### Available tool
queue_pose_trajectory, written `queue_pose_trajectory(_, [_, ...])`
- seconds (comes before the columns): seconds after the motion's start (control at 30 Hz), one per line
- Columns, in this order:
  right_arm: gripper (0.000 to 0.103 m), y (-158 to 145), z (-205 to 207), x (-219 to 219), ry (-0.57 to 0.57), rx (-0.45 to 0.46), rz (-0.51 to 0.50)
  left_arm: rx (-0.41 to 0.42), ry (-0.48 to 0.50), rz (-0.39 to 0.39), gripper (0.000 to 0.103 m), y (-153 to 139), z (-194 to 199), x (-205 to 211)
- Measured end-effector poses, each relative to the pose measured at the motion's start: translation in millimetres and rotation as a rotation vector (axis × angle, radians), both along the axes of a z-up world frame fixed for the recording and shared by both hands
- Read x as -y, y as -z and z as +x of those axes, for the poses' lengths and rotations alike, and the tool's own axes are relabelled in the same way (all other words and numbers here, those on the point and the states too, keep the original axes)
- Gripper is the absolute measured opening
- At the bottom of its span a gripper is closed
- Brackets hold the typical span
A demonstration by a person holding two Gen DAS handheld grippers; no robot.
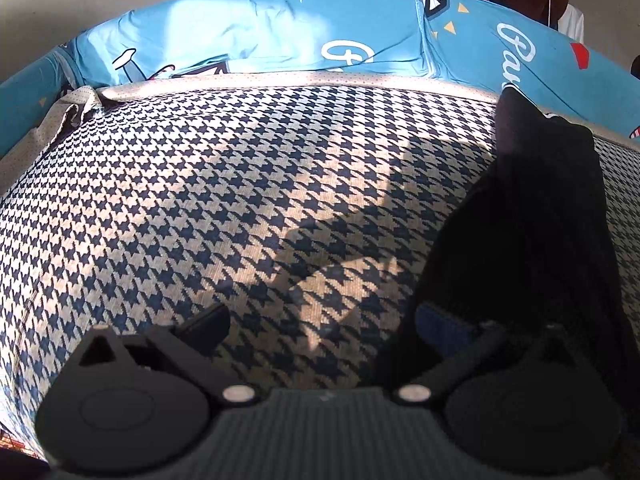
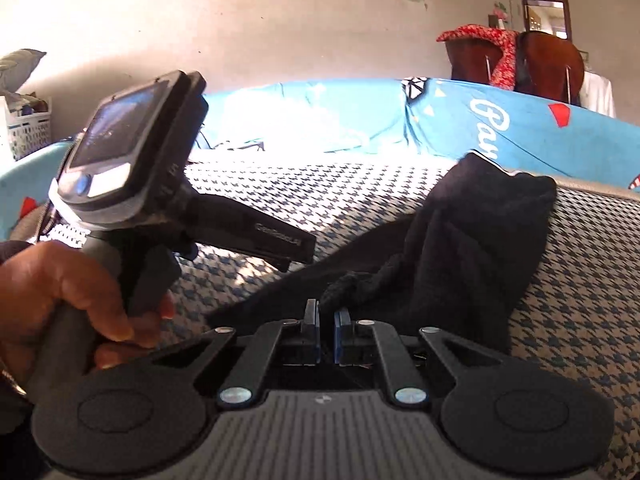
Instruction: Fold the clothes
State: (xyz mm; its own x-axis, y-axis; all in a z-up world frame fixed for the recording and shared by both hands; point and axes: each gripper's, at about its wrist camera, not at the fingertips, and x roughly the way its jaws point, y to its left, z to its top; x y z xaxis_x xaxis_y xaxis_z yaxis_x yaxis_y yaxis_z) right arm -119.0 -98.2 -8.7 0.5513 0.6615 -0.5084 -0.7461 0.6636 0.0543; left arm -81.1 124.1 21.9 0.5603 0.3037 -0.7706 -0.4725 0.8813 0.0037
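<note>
A bed is seen, covered by a houndstooth blanket (image 1: 224,184) in dark blue and cream, partly sunlit. Beyond the blanket's far edge, a bright blue printed sheet (image 1: 280,32) with white lettering is bunched up against a pale wall (image 2: 280,24). Behind the sheet, toward the right, a brown wooden chair (image 2: 552,60) draped with a red patterned cloth (image 2: 492,46) is noted. A white basket (image 2: 28,130) is seen by the wall, off the blanket's left end.

A black garment (image 2: 472,240) lies crumpled on the blanket's right part, stretching from near the far edge down to the near side.

The left tongs (image 1: 320,320) are spread wide above the blanket; the blue-padded right-hand finger (image 1: 444,330) sits against the garment's near edge, the other finger over bare blanket. In the right wrist view the same tool is held by a hand (image 2: 68,300) to the garment's left.

The right tongs (image 2: 326,328) are drawn nearly together, a narrow gap left between the blue pads (image 2: 342,330), right at the garment's bunched near edge. Whether cloth is pinched cannot be told.
</note>
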Motion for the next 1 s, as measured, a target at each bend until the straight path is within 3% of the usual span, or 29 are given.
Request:
queue_pose_trajectory(0.57, [0.009, -8.6, 2.2, -55.7, -0.076, -0.034, 0.080, 0.104, -0.159, 0.008, 0.103, -30.3, -30.3, -42.6])
queue_pose_trajectory(0.83, [0.009, 8.2, 13.6, -74.6, -0.117, -0.121, 0.101, 0.120, -0.193, 0.012, 0.103, -35.0, -36.4, -51.0])
queue_pose_trajectory(1.0, [0.015, 29.4, 22.3, -82.7, -0.164, -0.206, 0.035, 0.108, -0.181, 0.018, 0.103, -33.3, -34.8, -48.6])
